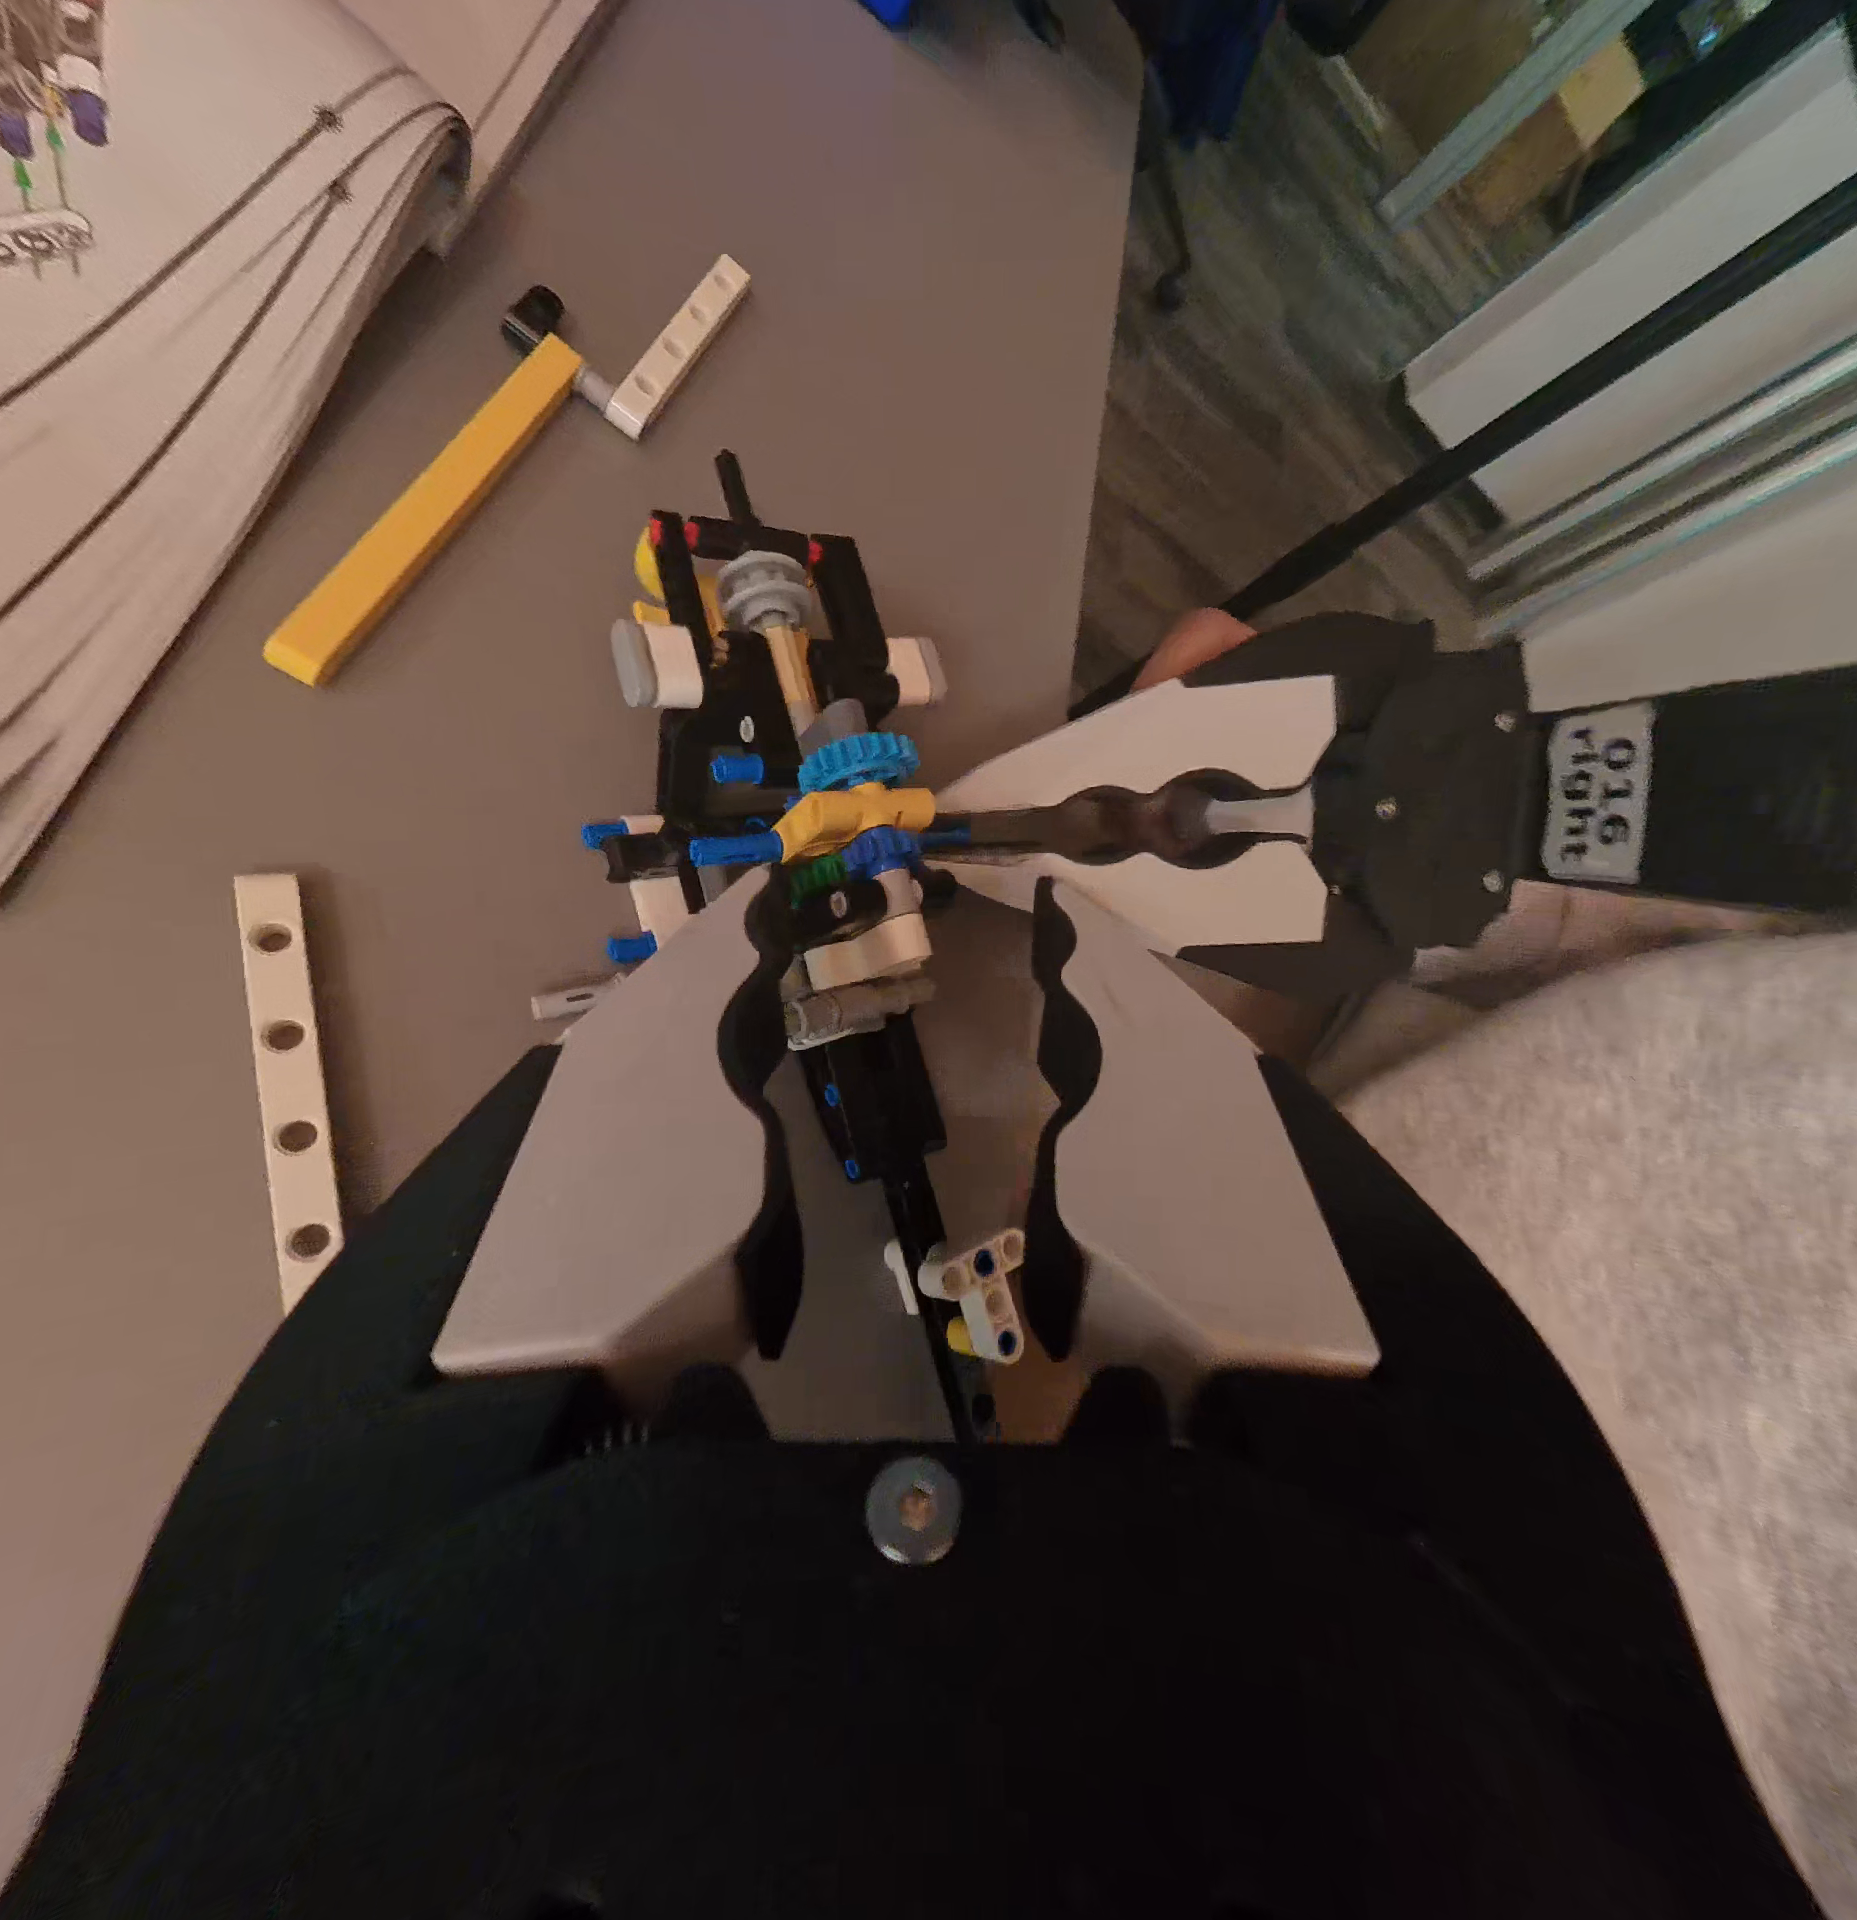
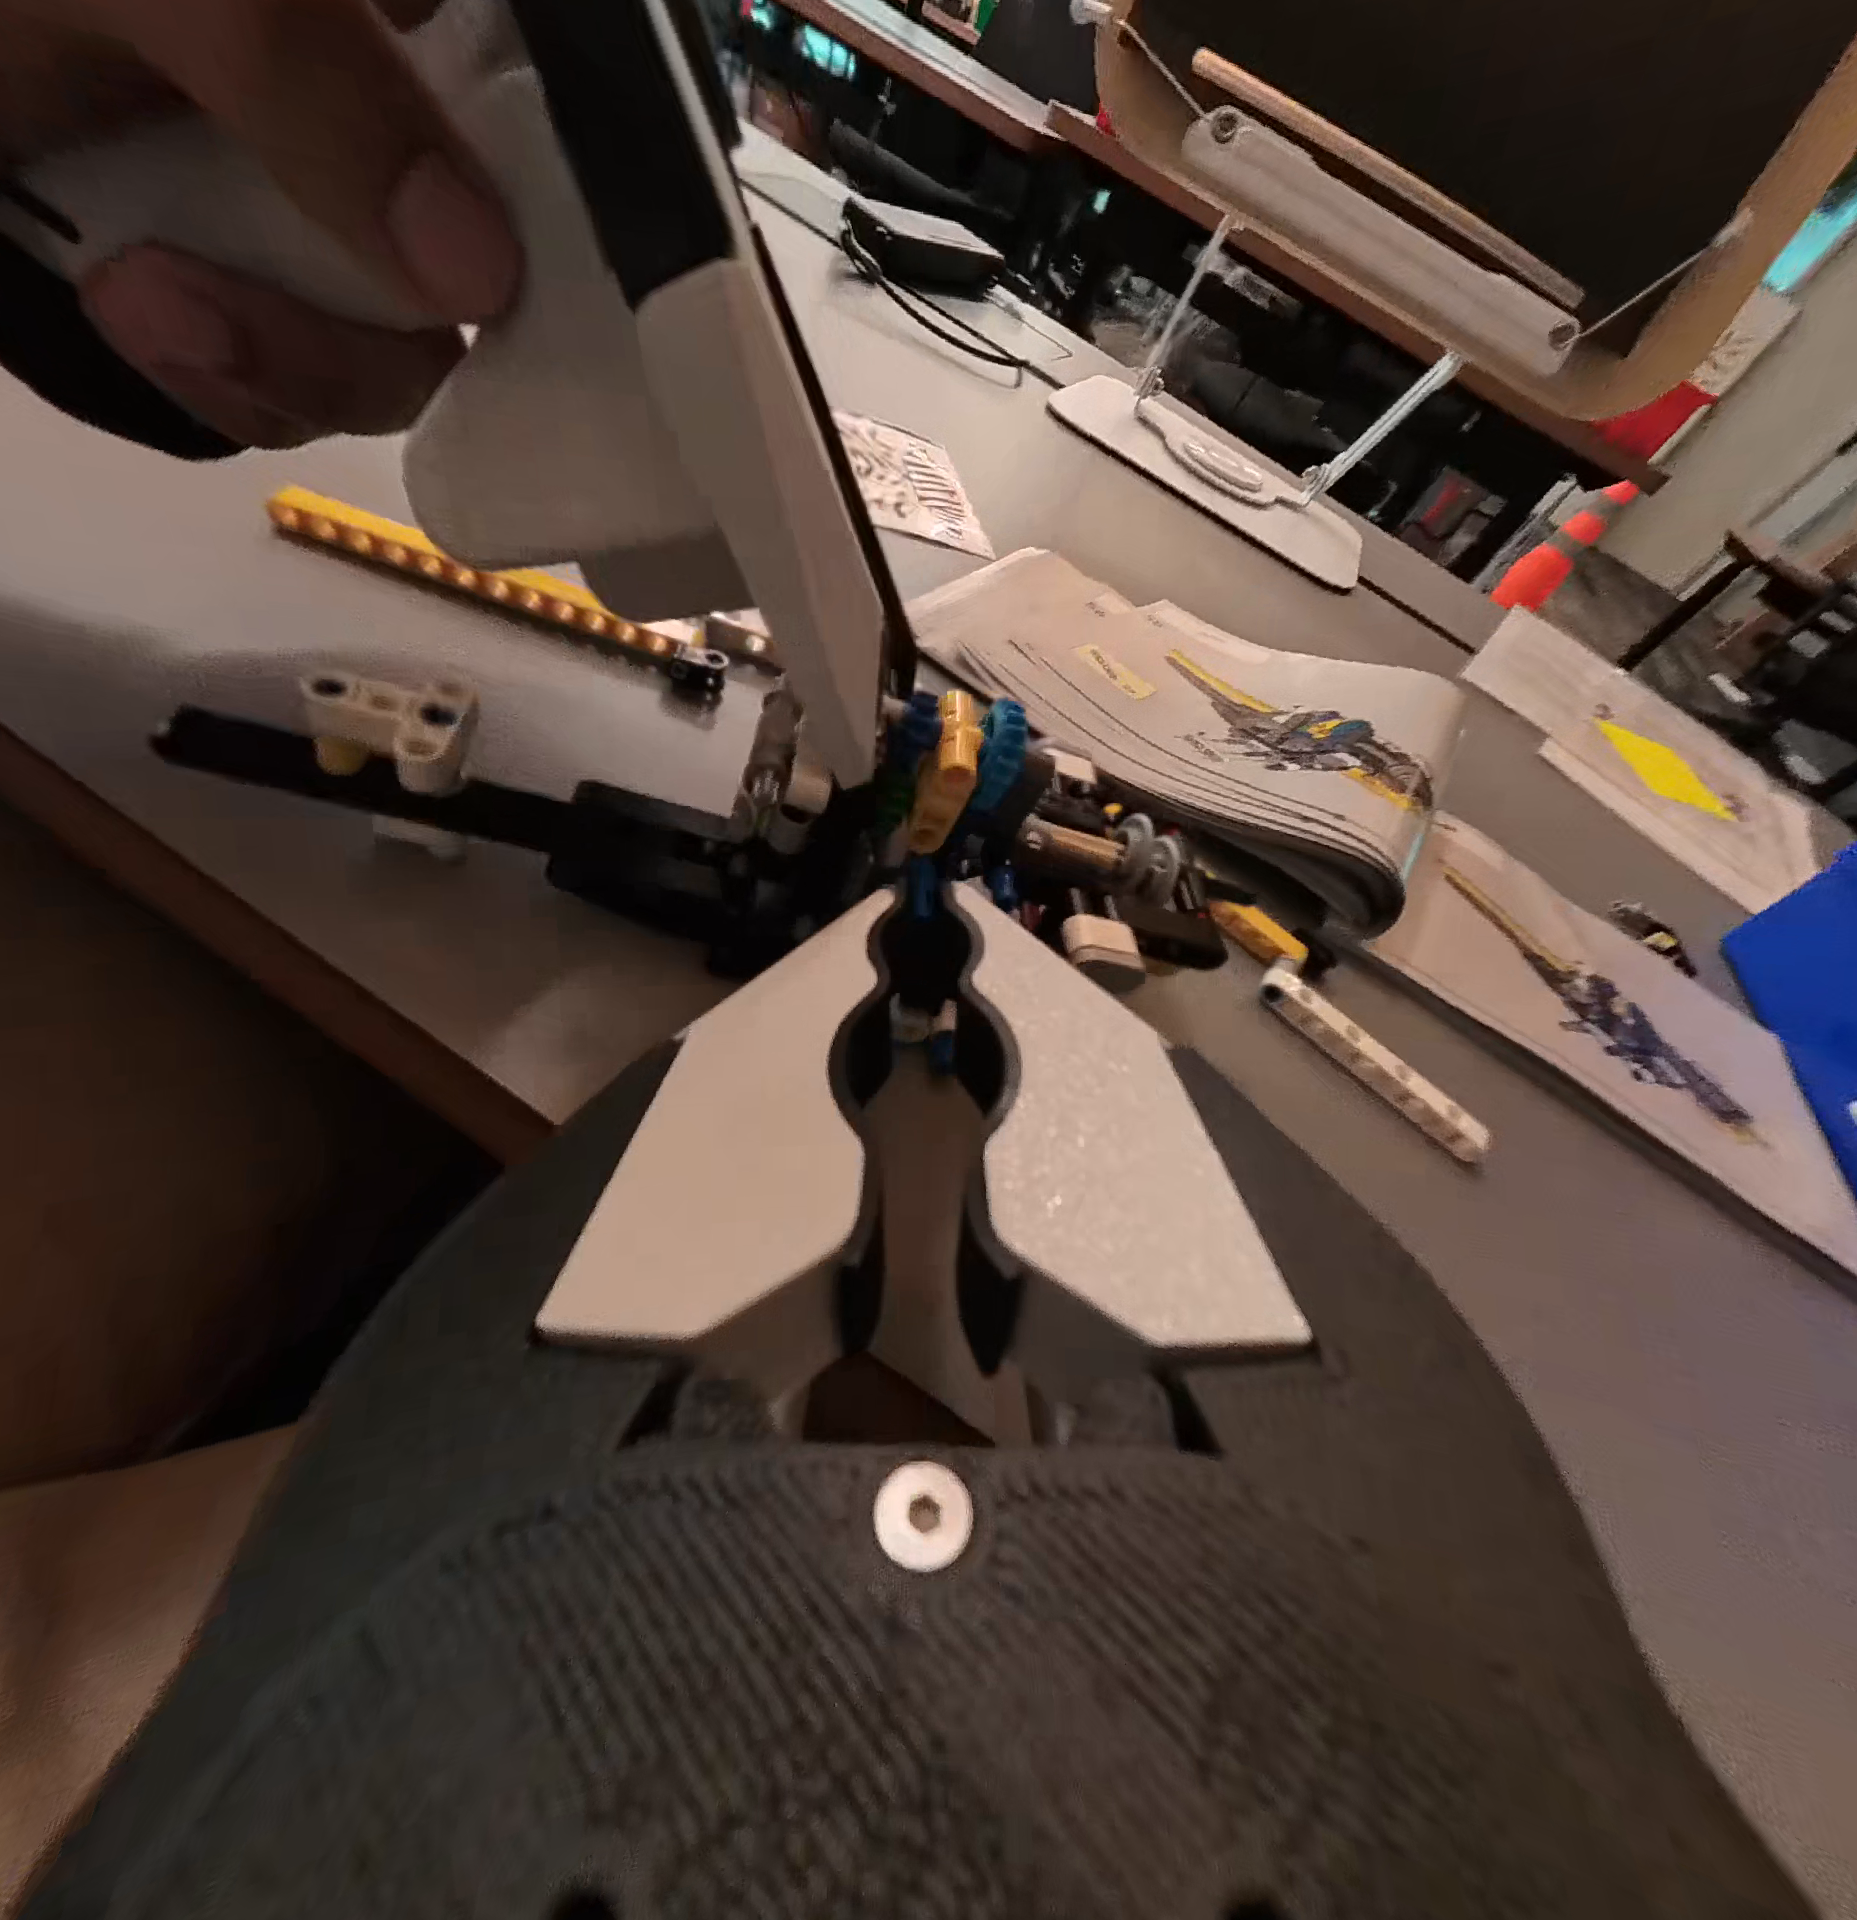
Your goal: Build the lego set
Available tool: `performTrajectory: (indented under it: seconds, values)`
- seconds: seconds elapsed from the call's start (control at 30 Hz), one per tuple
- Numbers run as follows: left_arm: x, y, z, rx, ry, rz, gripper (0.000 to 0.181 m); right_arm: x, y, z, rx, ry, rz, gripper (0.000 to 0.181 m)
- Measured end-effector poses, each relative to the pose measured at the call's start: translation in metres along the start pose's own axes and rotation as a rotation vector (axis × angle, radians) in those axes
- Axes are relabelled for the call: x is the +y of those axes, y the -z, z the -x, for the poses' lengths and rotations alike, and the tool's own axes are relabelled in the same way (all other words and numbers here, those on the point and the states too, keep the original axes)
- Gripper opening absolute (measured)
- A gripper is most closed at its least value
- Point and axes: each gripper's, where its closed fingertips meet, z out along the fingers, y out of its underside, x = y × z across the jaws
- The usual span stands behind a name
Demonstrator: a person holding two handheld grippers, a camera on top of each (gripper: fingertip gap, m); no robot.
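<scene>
A black Lego Technic assembly [image 1: 778, 707] lies on the grey table, with a light-blue gear [image 1: 859, 764], a yellow connector [image 1: 851, 816] and blue pins at its middle. My left gripper [image 1: 900, 899] is open, its fingers either side of the assembly's white middle; the left fingertip touches it, the right stands apart. My right gripper [image 1: 950, 826] comes in from the right, shut on a blue pin beside the yellow connector. In the right wrist view my right gripper [image 2: 924, 894] pinches that blue pin [image 2: 922, 914] below the connector [image 2: 955, 758], and the left gripper [image 2: 841, 717] leans onto the assembly [image 2: 643, 831].
A long yellow beam [image 1: 425, 509] joined to a short white beam [image 1: 685, 338] lies at the back left. A white holed beam [image 1: 285, 1081] lies to the left. Open instruction booklets [image 2: 1215, 727] lie behind. The table edge [image 1: 1100, 520] runs close on the right. A blue bag [image 2: 1828, 1039] stands far right.
</scene>
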Motion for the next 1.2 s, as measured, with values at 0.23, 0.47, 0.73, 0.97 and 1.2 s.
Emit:
performTrajectory:
  seconds: [0.23,0.47,0.73,0.97,1.2]
  values:
    - [-0.007,0.007,0.005,-0.023,0.008,-0.063,0.051,-0.002,0.004,-0.001,-0.105,-0.208,-0.054,0.003]
    - [0.002,0.000,0.011,-0.105,0.011,-0.025,0.049,-0.004,0.009,-0.003,-0.142,-0.330,-0.092,0.002]
    - [0.004,-0.005,0.012,-0.107,0.048,-0.026,0.039,-0.005,0.003,0.000,-0.141,-0.330,-0.095,0.002]
    - [0.005,-0.005,0.013,-0.099,0.047,-0.027,0.040,-0.003,0.002,0.001,-0.180,-0.396,-0.113,0.002]
    - [0.005,-0.005,0.013,-0.086,0.048,-0.034,0.039,-0.003,0.001,0.001,-0.182,-0.402,-0.118,0.002]
